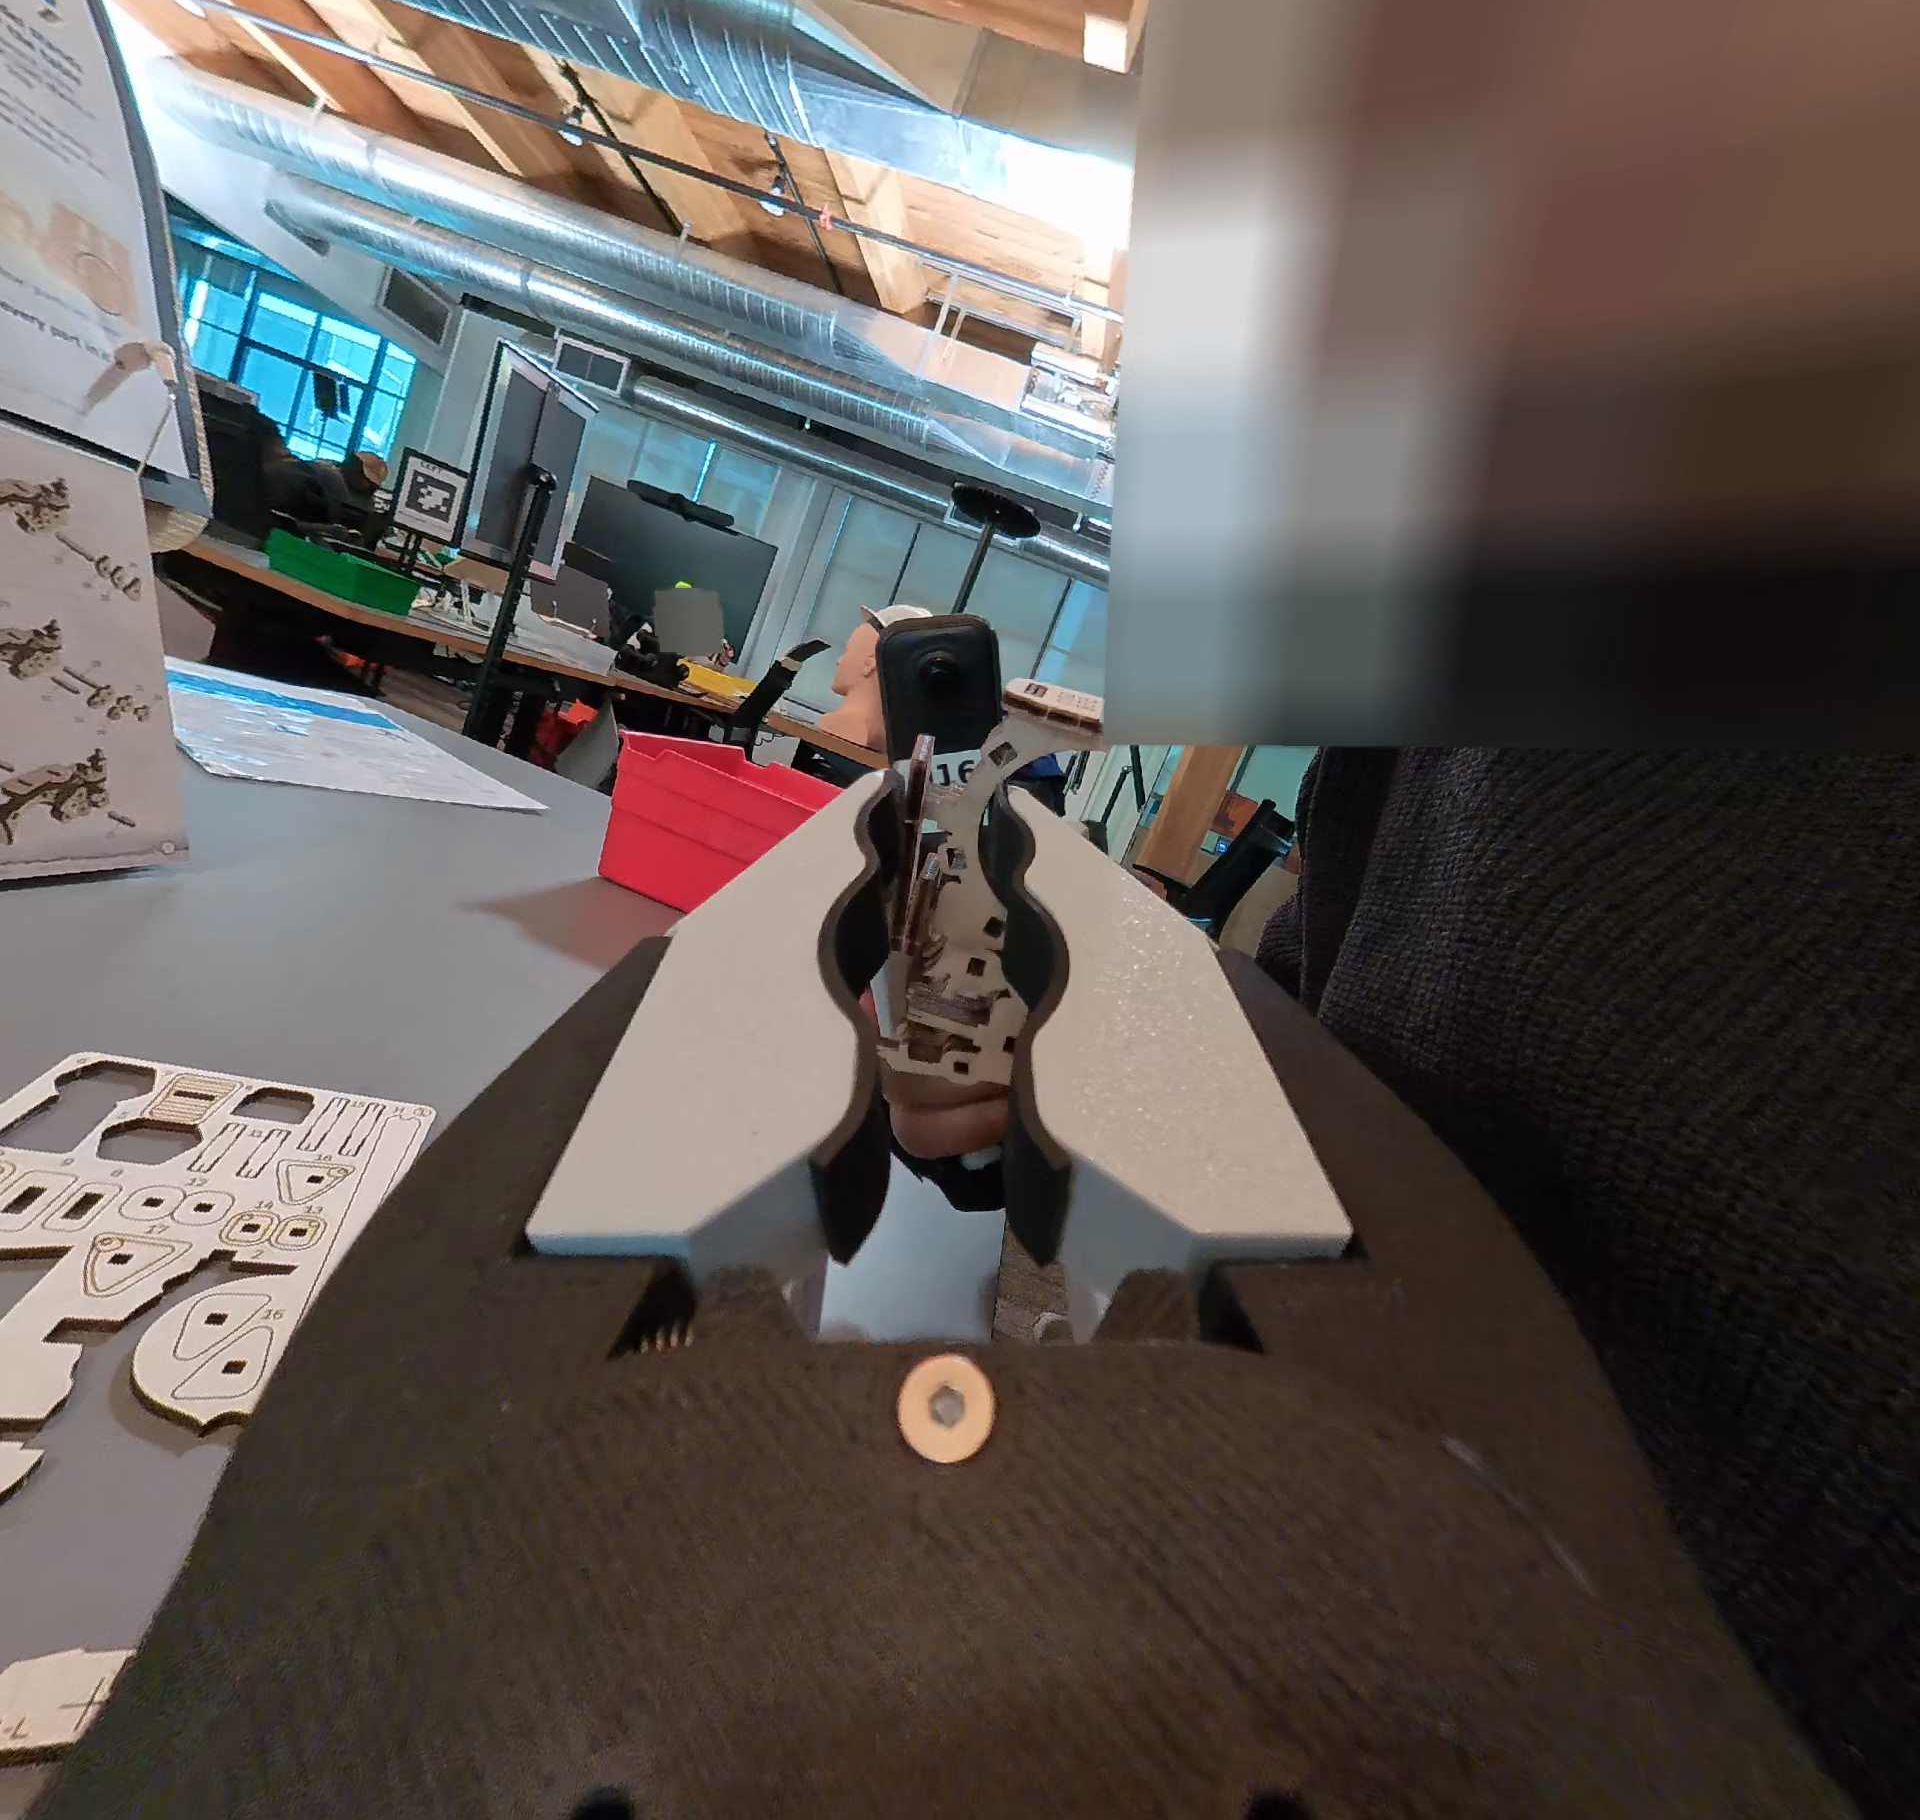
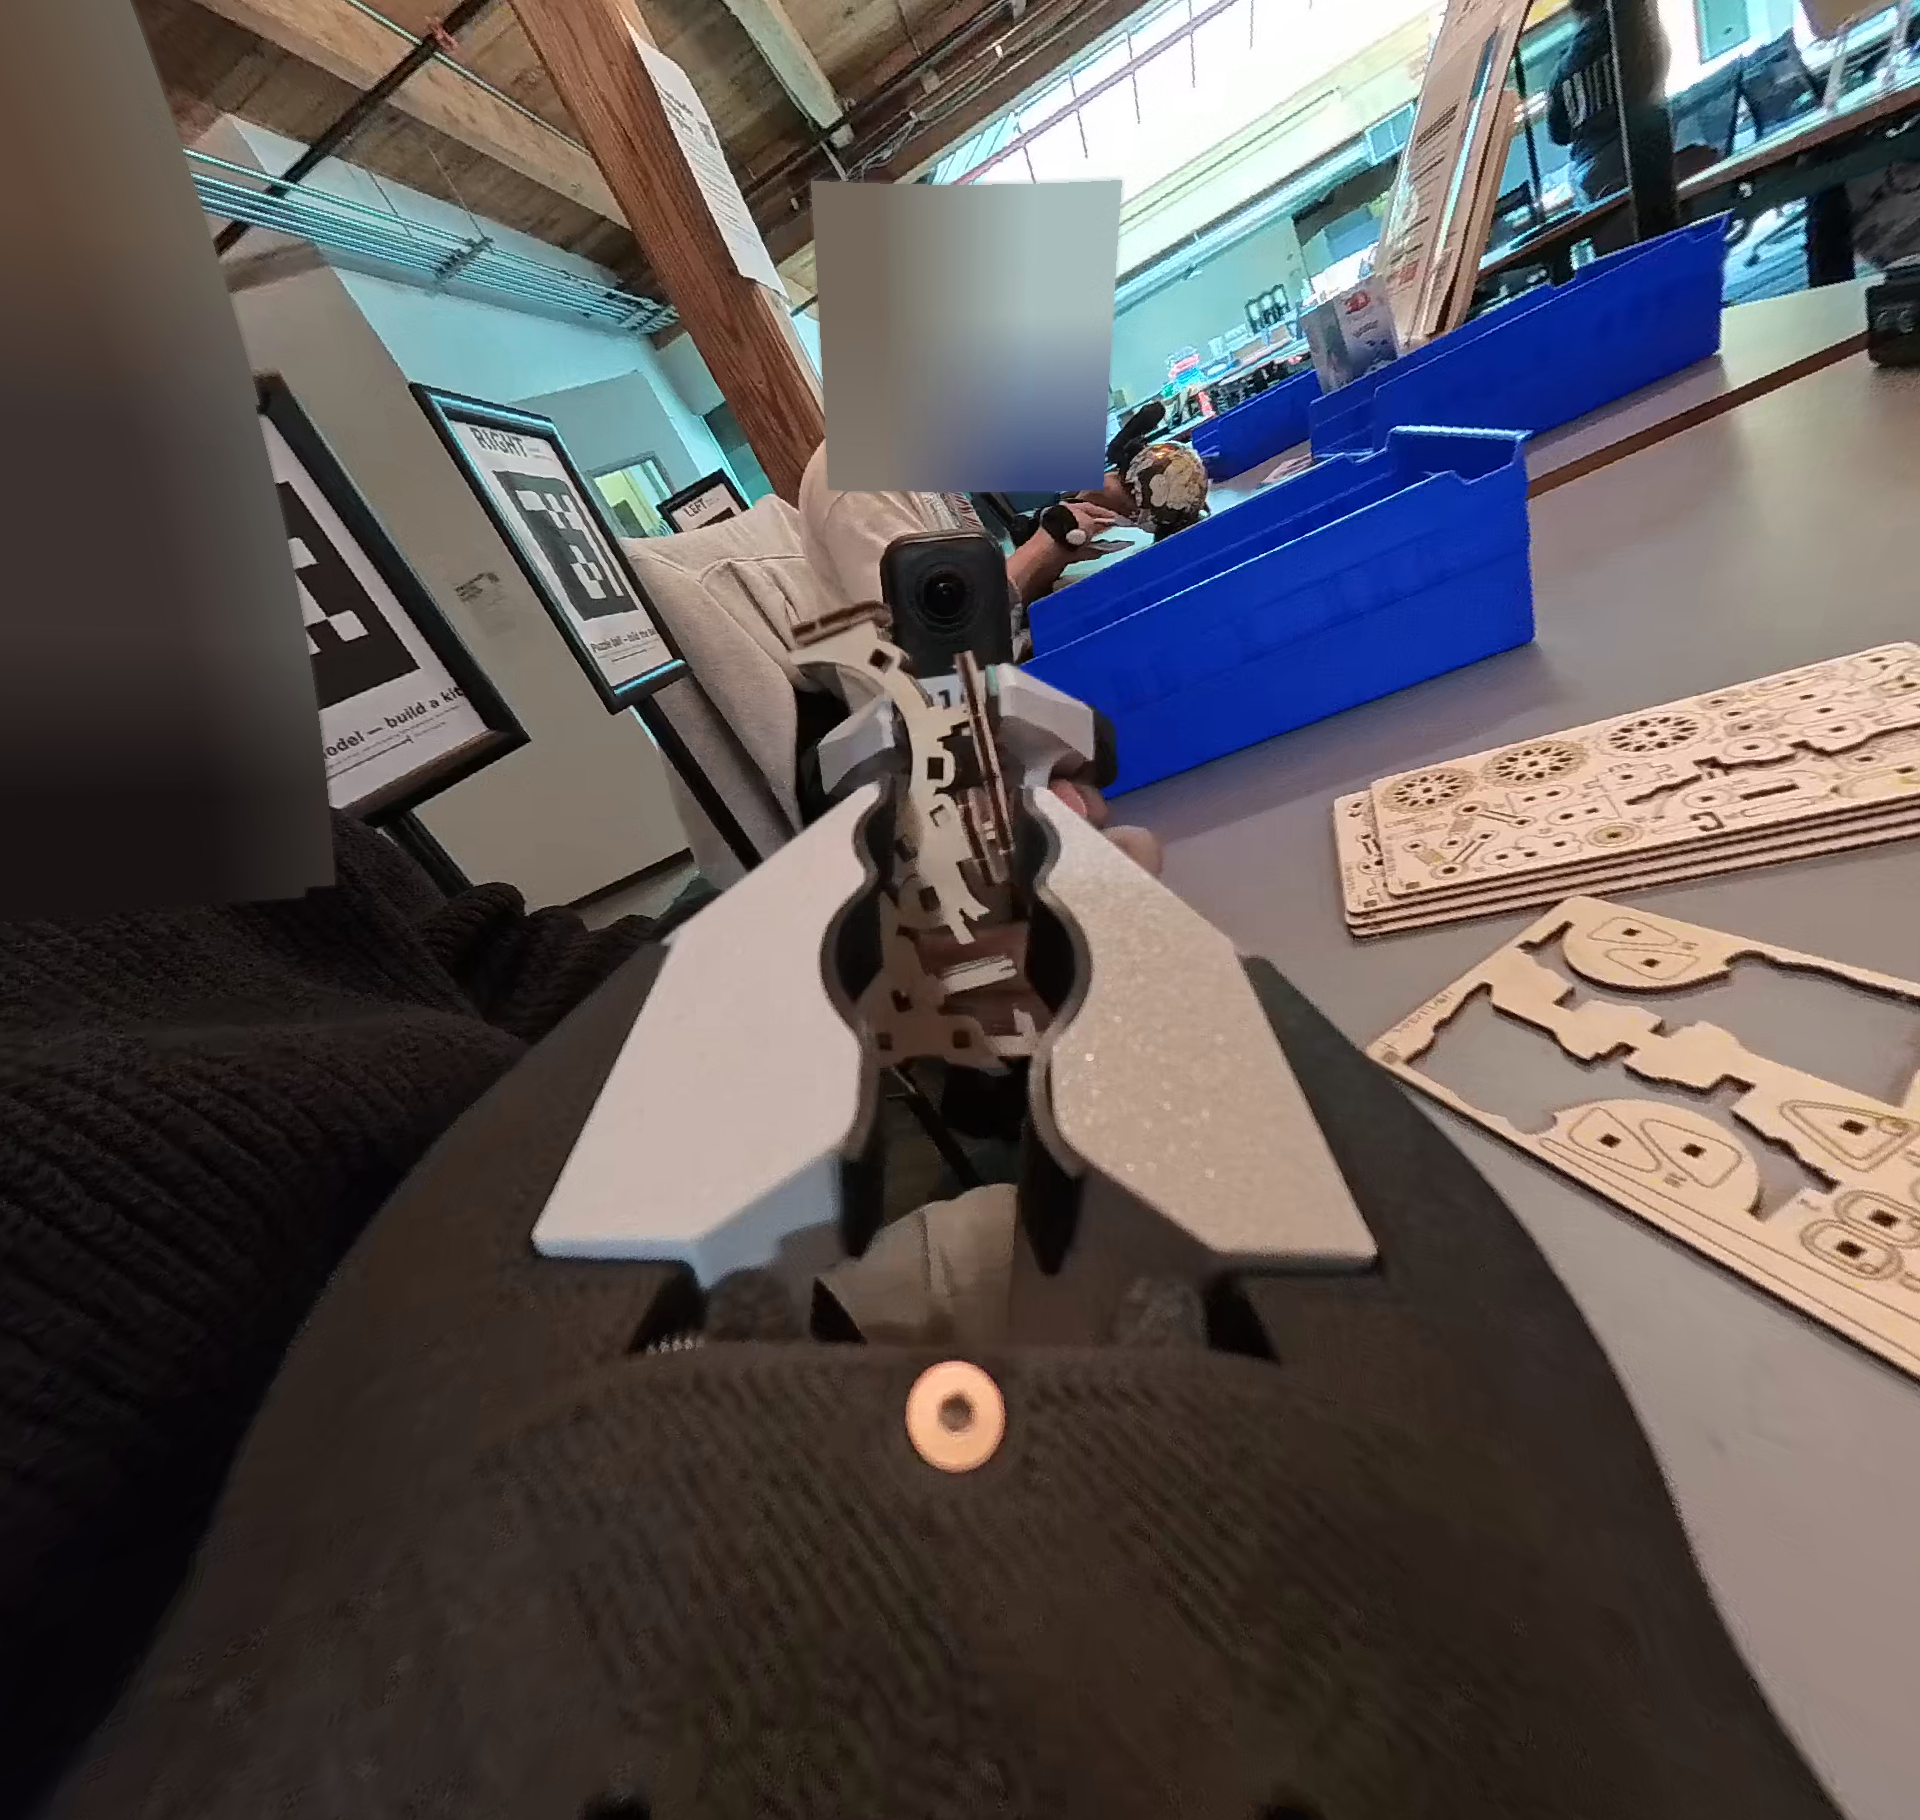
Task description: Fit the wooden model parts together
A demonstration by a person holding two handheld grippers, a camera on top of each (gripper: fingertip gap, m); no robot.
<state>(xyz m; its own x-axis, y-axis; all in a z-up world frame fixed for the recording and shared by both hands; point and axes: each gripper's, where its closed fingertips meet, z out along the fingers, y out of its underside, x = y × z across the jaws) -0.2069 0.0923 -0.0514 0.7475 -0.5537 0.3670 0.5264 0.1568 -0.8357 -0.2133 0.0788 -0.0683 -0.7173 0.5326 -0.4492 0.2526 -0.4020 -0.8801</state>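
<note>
Grippers face each other above a grey table (image 1: pixel 312 939), both raised off it and clamped on the same wooden model (image 1: pixel 951 949). The left gripper (image 1: pixel 943 835) has its grey fingers (image 1: pixel 727 1022) closed around the thin plywood assembly, which stands upright in the narrow gap between the wavy black pads. From the other side, the right gripper (image 2: pixel 951 835) grasps the model (image 2: pixel 940 897) in the same way, its fingers (image 2: pixel 1174 1064) pinching the lower part while a curved, notched arm rises above the tips. Each view shows the opposite gripper's camera just behind the model.

On the table to the left lie a punched-out part sheet (image 1: pixel 177 1230) and, farther off, a red bin (image 1: pixel 707 825) and an instruction leaflet (image 1: pixel 73 669). To the right lie another part sheet (image 2: pixel 1683 1095), a stack of sheets (image 2: pixel 1631 794) and a blue bin (image 2: pixel 1299 617).
</note>
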